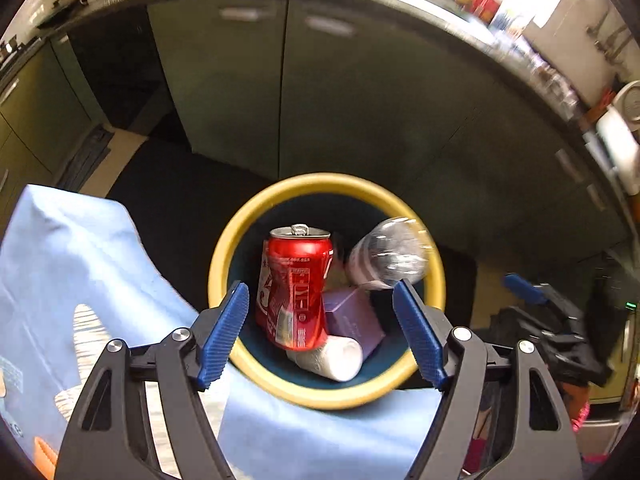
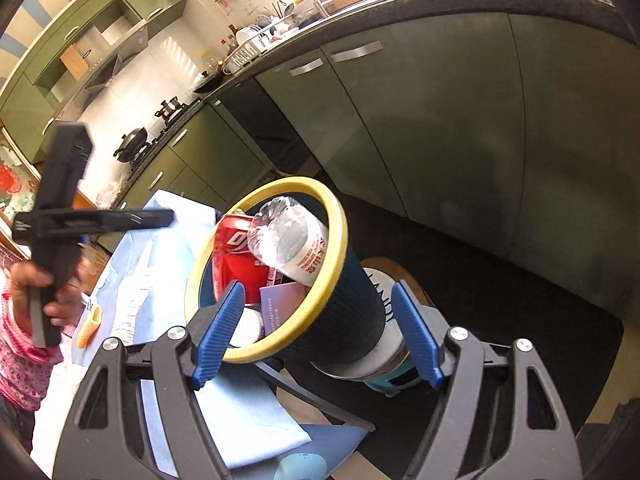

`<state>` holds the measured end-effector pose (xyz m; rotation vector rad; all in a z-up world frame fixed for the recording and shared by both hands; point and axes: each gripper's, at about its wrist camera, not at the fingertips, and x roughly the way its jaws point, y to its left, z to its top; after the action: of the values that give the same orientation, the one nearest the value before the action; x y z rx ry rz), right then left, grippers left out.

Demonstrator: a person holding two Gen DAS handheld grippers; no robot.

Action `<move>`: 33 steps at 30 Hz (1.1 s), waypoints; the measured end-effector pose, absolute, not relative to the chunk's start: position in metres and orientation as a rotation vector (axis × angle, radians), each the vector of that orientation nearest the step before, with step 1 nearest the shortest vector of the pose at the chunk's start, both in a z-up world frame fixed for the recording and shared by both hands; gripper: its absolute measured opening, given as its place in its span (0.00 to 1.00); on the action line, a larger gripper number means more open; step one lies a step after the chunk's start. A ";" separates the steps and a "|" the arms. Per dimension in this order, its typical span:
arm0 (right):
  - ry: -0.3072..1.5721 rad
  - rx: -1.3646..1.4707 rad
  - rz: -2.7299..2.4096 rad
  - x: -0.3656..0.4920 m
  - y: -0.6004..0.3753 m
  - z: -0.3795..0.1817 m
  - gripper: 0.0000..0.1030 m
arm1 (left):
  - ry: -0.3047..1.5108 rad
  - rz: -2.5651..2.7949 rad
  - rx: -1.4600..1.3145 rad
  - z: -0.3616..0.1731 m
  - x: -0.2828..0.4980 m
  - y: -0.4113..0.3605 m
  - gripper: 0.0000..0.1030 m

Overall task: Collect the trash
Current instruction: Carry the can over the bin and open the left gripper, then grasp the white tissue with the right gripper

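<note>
A dark bin with a yellow rim (image 1: 224, 256) (image 2: 338, 220) holds a dented red can (image 1: 296, 288) (image 2: 232, 248), a crumpled clear plastic bottle (image 1: 386, 256) (image 2: 288, 236), a purple box (image 1: 352, 316) (image 2: 280, 300) and a white cup (image 1: 336, 356) (image 2: 246, 326). My left gripper (image 1: 320, 286) hangs open right above the bin's mouth, gripping nothing; the bottle looks blurred. My right gripper (image 2: 318, 286) is open too, its fingers framing the bin from nearer the camera. In the left wrist view the right gripper (image 1: 528, 292) stands apart from the bin, to its right.
A light blue cloth (image 1: 80, 248) (image 2: 172, 248) covers the table left of the bin, with a small orange piece (image 2: 90, 326) on it. Green cabinets (image 1: 360, 100) and a counter run behind. A hand (image 2: 52, 280) in a pink sleeve holds the left gripper's handle. A dark mat (image 2: 500, 320) lies on the floor.
</note>
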<state>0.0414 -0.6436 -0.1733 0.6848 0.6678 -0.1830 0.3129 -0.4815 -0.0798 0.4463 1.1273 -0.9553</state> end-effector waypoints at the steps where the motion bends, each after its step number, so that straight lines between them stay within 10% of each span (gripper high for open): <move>1: 0.668 0.684 -0.179 0.042 -0.642 -0.173 0.70 | 1.101 -0.962 0.436 -0.070 0.308 -0.472 0.72; 16: 0.706 0.556 -0.057 0.066 -0.587 -0.146 0.72 | 0.779 -0.640 0.016 0.014 0.263 -0.158 0.88; 33: 0.851 0.161 0.478 0.137 -0.349 -0.114 0.72 | 0.599 -0.045 -0.286 -0.080 0.246 0.101 0.91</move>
<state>0.1374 -0.3488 -0.1142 0.1612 0.8511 0.4785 0.2459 0.1013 -0.0797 -0.2857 0.5985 -0.0453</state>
